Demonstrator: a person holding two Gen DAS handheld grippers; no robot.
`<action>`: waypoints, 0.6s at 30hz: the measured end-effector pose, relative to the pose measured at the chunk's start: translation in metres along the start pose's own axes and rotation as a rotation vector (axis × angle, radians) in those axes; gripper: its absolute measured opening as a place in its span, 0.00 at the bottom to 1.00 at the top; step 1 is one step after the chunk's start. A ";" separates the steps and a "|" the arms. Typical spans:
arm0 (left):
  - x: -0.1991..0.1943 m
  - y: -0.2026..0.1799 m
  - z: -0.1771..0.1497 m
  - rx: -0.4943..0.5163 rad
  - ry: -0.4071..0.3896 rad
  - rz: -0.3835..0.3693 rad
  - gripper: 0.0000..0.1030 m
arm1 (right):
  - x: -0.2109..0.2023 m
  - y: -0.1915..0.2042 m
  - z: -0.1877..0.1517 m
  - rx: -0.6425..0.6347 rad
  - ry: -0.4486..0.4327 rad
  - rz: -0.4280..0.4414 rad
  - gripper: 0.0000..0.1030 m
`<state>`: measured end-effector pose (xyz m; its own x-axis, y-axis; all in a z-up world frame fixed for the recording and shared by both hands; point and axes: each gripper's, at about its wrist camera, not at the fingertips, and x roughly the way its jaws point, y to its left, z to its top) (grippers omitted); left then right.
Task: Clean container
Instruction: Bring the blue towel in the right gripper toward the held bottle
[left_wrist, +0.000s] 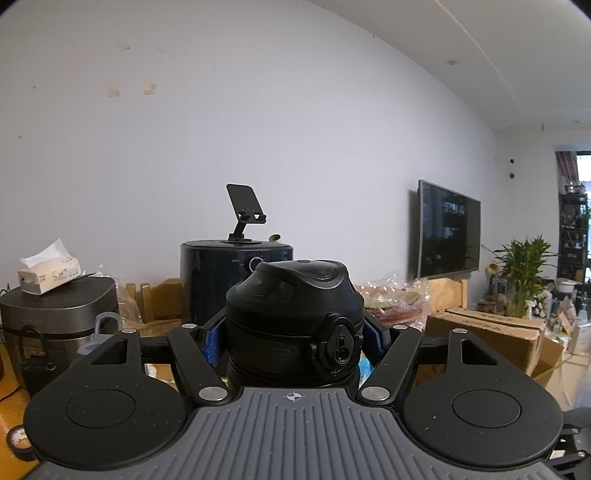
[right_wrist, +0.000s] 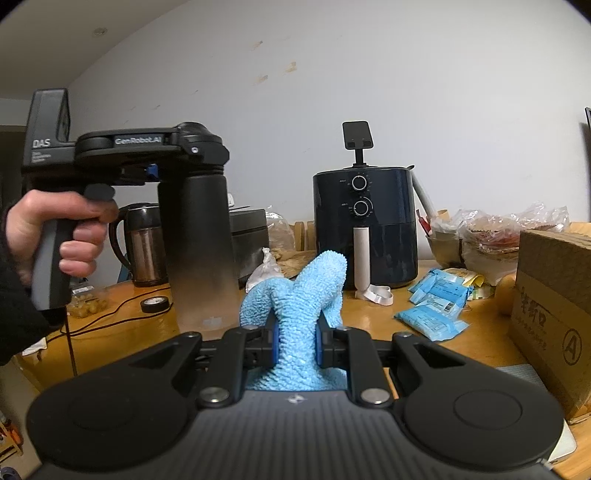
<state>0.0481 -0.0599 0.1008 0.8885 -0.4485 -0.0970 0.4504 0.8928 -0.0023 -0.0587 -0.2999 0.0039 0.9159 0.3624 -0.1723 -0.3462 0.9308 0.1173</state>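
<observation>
Two claws are busy at once. The left claw (left_wrist: 293, 339) is clamped on the neck of a tall black bottle (right_wrist: 199, 236), just under its lid (left_wrist: 295, 295), blue pads pressed against both sides. From the right wrist view the bottle stands upright, its base at or just above the desk (right_wrist: 369, 325); whether it touches I cannot tell. A bare hand (right_wrist: 55, 236) squeezes the trigger grip of that left tool. The right claw (right_wrist: 295, 347) is closed on a fluffy blue cloth (right_wrist: 299, 295), which bunches up above the fingers and hangs loose below them. The cloth sits just beside the bottle's lower half, apart from it.

To wipe well, I would say the cloth's free tuft should meet the bottle's side, then run up and down while the left claw keeps the bottle steady and upright. Pressing too hard could twist the bottle in its grip.

Further out on the desk stand an air fryer (right_wrist: 365, 229), a kettle (right_wrist: 142, 243), blue packets (right_wrist: 436, 302) and a cardboard box (right_wrist: 554, 310).
</observation>
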 end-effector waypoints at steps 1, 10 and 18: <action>-0.002 0.000 0.000 0.001 0.001 0.003 0.66 | 0.000 0.000 0.000 0.000 0.001 0.002 0.12; -0.019 0.007 -0.007 -0.009 0.017 0.019 0.66 | 0.003 0.005 -0.001 -0.004 0.007 0.013 0.12; -0.024 0.011 -0.027 -0.013 0.045 0.019 0.66 | 0.005 0.007 -0.002 -0.002 0.006 0.020 0.12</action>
<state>0.0296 -0.0378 0.0761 0.8920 -0.4294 -0.1415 0.4321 0.9018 -0.0129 -0.0570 -0.2913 0.0021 0.9074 0.3817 -0.1760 -0.3653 0.9233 0.1188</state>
